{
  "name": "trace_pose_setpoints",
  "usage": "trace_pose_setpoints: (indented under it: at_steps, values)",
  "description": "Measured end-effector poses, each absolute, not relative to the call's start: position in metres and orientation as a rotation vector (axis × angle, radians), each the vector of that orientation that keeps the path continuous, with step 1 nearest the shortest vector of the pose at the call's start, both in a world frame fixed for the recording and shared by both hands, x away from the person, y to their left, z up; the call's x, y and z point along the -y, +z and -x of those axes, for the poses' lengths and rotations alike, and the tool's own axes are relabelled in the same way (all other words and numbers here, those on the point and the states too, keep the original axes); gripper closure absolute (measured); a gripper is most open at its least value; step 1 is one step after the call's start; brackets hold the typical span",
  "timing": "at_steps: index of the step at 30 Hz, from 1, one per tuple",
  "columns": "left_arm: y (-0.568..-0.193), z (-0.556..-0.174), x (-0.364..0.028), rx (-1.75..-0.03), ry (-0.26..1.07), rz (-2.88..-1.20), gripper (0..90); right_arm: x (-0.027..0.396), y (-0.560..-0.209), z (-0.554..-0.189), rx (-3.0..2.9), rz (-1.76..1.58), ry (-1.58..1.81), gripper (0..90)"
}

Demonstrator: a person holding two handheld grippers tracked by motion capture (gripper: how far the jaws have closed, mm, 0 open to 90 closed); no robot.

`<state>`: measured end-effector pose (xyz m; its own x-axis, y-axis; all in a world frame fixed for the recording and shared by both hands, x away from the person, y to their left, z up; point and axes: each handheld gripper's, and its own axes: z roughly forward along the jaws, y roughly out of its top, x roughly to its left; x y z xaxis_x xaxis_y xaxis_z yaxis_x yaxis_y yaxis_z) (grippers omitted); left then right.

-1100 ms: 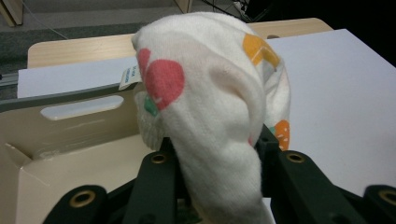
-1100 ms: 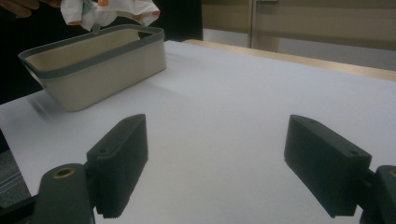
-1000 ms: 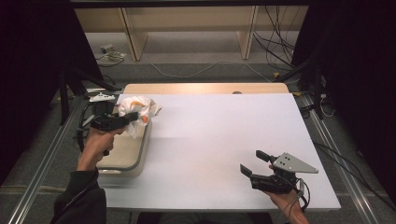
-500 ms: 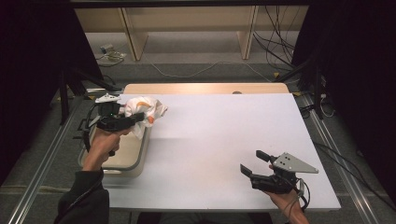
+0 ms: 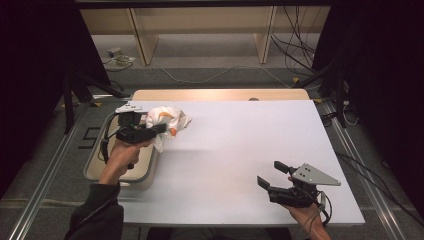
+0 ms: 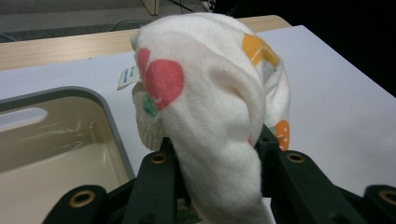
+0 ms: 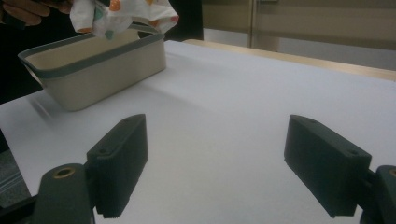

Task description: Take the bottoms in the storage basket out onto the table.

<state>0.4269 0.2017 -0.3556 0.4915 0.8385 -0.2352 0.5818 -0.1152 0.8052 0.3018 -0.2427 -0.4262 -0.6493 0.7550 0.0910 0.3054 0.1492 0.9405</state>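
Currently the left gripper (image 5: 162,128) is clenched on a white cloth (image 5: 167,120) printed with red, orange and green patches. In the left gripper view the cloth (image 6: 210,107) is pinched between the two black jaws and rises out of them as a rounded hump, so its long axis runs along the jaws: one end trails down between them and the bunched end stands beyond the tips, pointing toward the far side of the table (image 6: 336,107). A small label is visible on the hump's left side.

In the high view the cloth is held off the surface, over the far right corner of the beige bin (image 5: 100,165) and the adjoining white table (image 5: 240,150); the loose end hangs toward the bin's rim. Whether that end touches the rim cannot be determined from this angle. The right gripper view shows the cloth (image 7: 121,14) suspended above the bin (image 7: 102,60).

The right gripper (image 5: 272,175) is released: its jaws stand wide apart with nothing between them, resting low over the near right part of the table, well apart from the cloth.

Change from the earlier frames: the left gripper and the cloth have shifted rightward, from above the bin's interior to its right edge and partly over the table. The right gripper has kept its position.
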Motion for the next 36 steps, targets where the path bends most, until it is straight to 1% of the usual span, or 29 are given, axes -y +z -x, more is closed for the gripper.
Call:
trace_pose_setpoints:
  at_steps: [9, 21, 25, 36]
  values:
    - [-0.362, -0.426, -0.182, -1.15, 0.302, -1.849, 68.8, 0.243, -0.426, -0.302, -2.032, -1.01, 1.505, 22.4]
    - [-0.364, -0.426, -0.167, -1.12, 0.272, -1.843, 68.8, 0.243, -0.426, -0.302, -2.034, -1.009, 1.502, 22.4]
    - [-0.365, -0.425, -0.16, -1.105, 0.24, -1.829, 68.8, 0.243, -0.426, -0.302, -2.034, -1.009, 1.502, 22.4]
    - [-0.374, -0.424, -0.14, -1.091, 0.226, -1.841, 68.8, 0.243, -0.427, -0.302, -2.035, -1.009, 1.501, 22.4]
